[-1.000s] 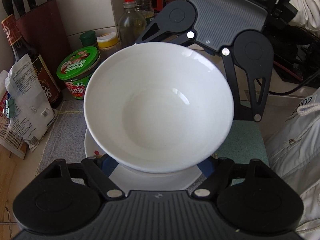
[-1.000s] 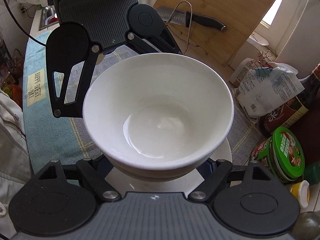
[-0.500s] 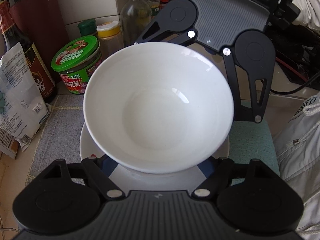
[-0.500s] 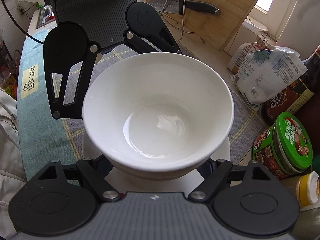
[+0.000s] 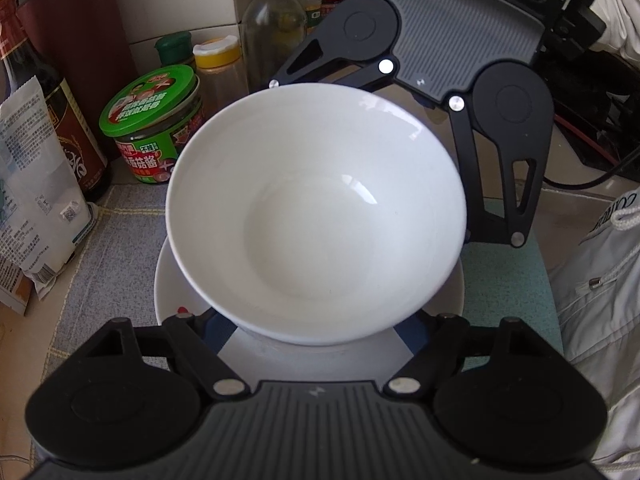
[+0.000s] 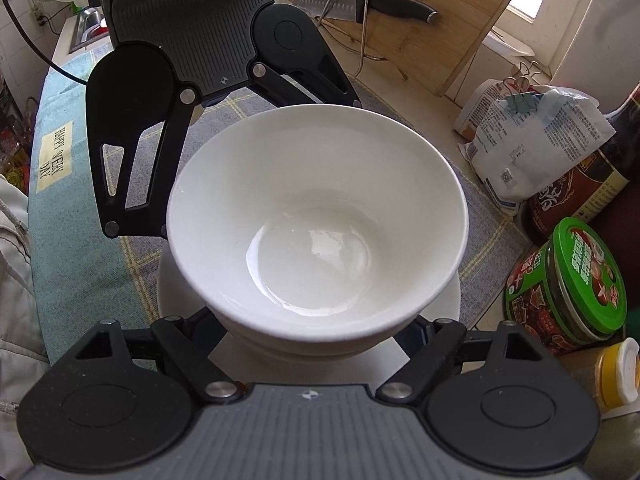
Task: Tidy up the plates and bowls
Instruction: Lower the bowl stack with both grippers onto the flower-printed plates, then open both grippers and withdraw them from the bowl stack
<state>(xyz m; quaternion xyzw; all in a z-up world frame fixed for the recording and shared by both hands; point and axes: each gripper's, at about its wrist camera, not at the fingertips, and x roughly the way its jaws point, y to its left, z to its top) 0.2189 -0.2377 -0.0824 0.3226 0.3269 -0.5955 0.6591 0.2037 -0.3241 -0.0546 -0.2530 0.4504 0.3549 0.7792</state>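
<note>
Both grippers were at the white bowl point(image 5: 316, 216) from opposite sides. Left gripper point(image 5: 316, 334) and right gripper point(image 6: 316, 340) had fingers spread wide under the bowl's base, tips hidden by its wall, so I couldn't tell whether they actually pressed on it or only cradled it. The bowl sat level over the white plate point(image 5: 172, 292), roughly centred; contact between bowl foot and plate wasn't visible.

Risks, as I judged them:
- Glazed ceramic on narrow fingers: uneven pressure from one side could tip or slide the bowl off the plate.
- If the bowl was not seated, letting go early would drop it (chip risk).
- Pulling the fingers out sideways could drag the plate across the cloth.
- The green-lidded jar point(image 5: 154, 128) stood just beside the plate; a wide sweep could knock it, or the bottles point(image 5: 272, 28) behind.

Surface: grey checked mat point(image 5: 116, 240) next to a teal one point(image 6: 76, 208) on a crowded counter. Further off: paper bags point(image 6: 536, 140), dark sauce bottle point(image 5: 52, 92), cutting board with knife point(image 6: 384, 4) leaning at a bright window.
</note>
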